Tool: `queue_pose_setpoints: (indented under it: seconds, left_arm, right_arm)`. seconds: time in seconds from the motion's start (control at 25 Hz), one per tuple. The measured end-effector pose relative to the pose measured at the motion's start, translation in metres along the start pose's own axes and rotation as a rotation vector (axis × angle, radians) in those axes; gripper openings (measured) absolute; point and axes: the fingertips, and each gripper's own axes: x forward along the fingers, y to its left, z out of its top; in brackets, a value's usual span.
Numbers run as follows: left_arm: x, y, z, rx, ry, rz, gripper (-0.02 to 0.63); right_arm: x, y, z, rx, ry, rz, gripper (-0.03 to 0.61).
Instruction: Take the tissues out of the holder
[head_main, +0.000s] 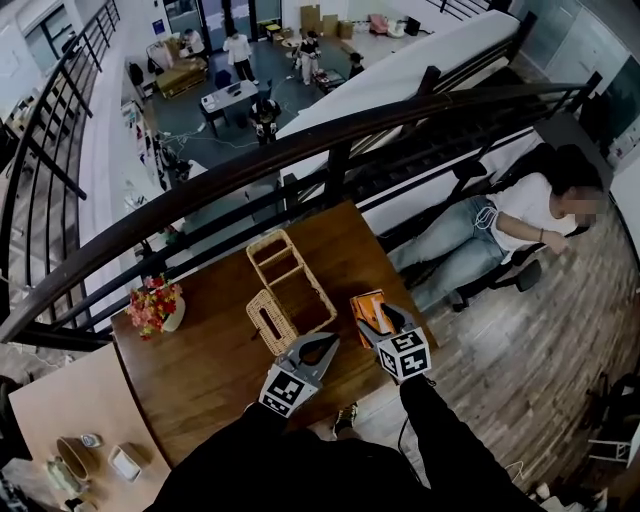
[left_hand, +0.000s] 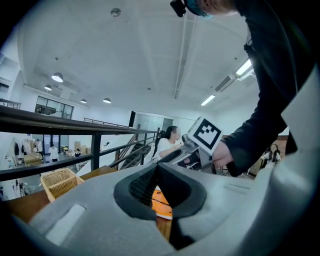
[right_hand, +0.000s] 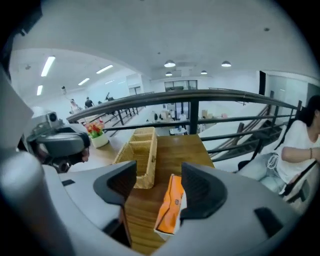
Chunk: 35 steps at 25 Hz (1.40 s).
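An orange tissue pack (head_main: 366, 312) stands on edge on the wooden table (head_main: 200, 360), to the right of the open wicker holder (head_main: 290, 275). The holder's wicker lid (head_main: 270, 320) leans at its near end. My right gripper (head_main: 385, 320) is open around the pack. In the right gripper view the tissue pack (right_hand: 170, 205) sits by the right pad, with a wide gap to the left pad, and the holder (right_hand: 140, 152) is ahead on the left. My left gripper (head_main: 328, 343) hovers just left of the pack, with its pads meeting and nothing between them. The pack (left_hand: 161, 202) shows below those pads.
A pot of flowers (head_main: 155, 305) stands at the table's left corner. A dark railing (head_main: 330, 150) runs along the far edge. A person sits in a chair (head_main: 510, 225) to the right. A lighter table (head_main: 90, 450) with small items is at the lower left.
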Motion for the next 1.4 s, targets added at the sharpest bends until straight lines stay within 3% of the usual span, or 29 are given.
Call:
queue_pose_setpoints:
  seconds: [0.32, 0.64, 0.76, 1.08, 1.4]
  left_arm:
    - [-0.029, -0.012, 0.029, -0.017, -0.038, 0.029, -0.008]
    - [-0.058, -0.035, 0.05, -0.013, -0.059, 0.041, -0.007]
    - [-0.065, -0.045, 0.058, -0.015, -0.069, 0.05, -0.007]
    - [-0.095, -0.068, 0.067, -0.005, -0.103, 0.103, -0.008]
    - [-0.109, -0.088, 0.075, -0.009, -0.118, 0.129, -0.008]
  right_arm:
    - [-0.057, 0.056, 0.039, -0.055, -0.227, 0.17, 0.267]
    - [-0.098, 0.111, 0.056, -0.088, -0.34, 0.295, 0.258]
    - [-0.113, 0.126, 0.06, -0.108, -0.374, 0.339, 0.228]
    - [-0.145, 0.156, 0.06, -0.117, -0.464, 0.43, 0.009]
    - [-0.173, 0.177, 0.064, -0.157, -0.523, 0.504, 0.005]
